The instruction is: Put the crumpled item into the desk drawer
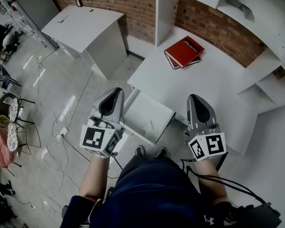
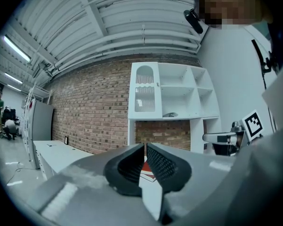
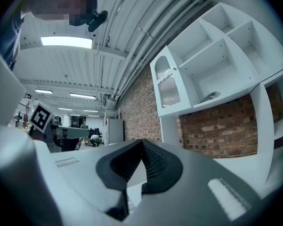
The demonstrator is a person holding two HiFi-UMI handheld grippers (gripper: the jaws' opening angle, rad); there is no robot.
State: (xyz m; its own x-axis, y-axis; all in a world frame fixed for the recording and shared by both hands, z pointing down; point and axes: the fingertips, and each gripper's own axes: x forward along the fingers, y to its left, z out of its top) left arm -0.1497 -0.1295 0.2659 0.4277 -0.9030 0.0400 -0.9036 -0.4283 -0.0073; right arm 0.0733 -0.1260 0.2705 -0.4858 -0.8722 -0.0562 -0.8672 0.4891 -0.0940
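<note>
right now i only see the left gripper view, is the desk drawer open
observer: yes, the head view shows the desk drawer pulled out from under the desk.
operator: anything in the right gripper
observer: no, the right gripper has its jaws together on nothing.
operator: is the crumpled thing in the drawer
observer: no, the drawer's white bottom shows only a small mark I can't identify.

— What can't you read from here?
— My left gripper (image 2: 144, 145) hides most of the red book (image 2: 150, 168); only a sliver shows. The grey thing (image 2: 170, 114) on the shelf (image 2: 183, 118) is too small to tell.
</note>
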